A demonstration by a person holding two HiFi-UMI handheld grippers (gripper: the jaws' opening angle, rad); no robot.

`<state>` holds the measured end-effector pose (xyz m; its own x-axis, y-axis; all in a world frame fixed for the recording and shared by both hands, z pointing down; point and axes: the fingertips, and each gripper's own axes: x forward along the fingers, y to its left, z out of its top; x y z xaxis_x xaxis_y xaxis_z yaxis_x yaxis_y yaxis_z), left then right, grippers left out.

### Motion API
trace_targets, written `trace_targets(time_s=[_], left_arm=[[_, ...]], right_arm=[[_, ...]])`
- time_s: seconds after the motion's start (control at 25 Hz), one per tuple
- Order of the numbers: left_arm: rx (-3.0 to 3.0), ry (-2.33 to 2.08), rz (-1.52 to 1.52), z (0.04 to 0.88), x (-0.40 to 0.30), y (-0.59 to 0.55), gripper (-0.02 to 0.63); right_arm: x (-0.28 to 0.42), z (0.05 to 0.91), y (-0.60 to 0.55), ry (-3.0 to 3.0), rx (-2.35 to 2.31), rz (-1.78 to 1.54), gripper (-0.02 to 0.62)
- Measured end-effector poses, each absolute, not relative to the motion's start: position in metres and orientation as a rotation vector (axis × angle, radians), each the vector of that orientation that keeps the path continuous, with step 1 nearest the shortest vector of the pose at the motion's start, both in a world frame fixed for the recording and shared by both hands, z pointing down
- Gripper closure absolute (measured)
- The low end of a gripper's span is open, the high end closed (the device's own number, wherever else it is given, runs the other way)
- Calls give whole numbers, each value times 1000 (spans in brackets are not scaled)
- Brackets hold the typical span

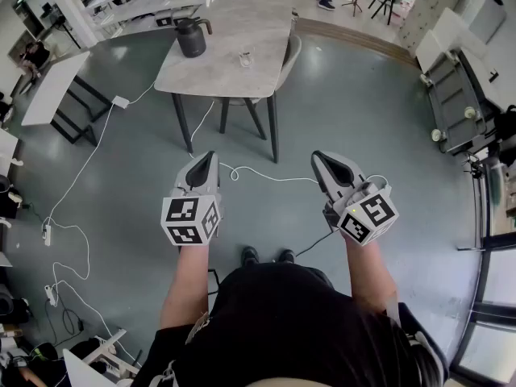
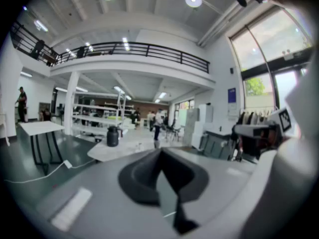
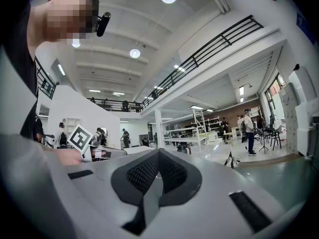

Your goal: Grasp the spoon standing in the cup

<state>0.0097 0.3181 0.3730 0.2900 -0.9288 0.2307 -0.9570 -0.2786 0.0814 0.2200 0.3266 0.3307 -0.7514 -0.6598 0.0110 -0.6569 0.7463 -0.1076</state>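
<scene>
Head view puts us well short of the grey stone-topped table [image 1: 211,72] bearing the small clear glass cup [image 1: 245,56], so our left gripper [image 1: 210,157] and right gripper [image 1: 319,157] hang pressed together, empty.

Clear cup [image 1: 245,56] upright on table [image 1: 226,31]; spoon indistinct

Jaws together — the right hand-held gripper [image 3: 159,153] holds nothing.

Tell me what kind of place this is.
Probably a large open workshop or lab hall: a railed mezzanine runs overhead, metal shelving racks line the back, and work tables stand among trailing cables.
</scene>
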Motion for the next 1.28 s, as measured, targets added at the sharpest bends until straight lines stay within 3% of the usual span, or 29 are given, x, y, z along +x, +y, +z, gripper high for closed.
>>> trace_targets(time_s=[0.84, 1.28], left_arm=[[2371, -1703, 183, 376, -3, 318, 597], [2391, -1678, 190, 382, -51, 328, 597]], right_arm=[[207, 337, 335, 2882, -1083, -265, 601], [146, 351, 341, 2915, -1103, -287, 600]])
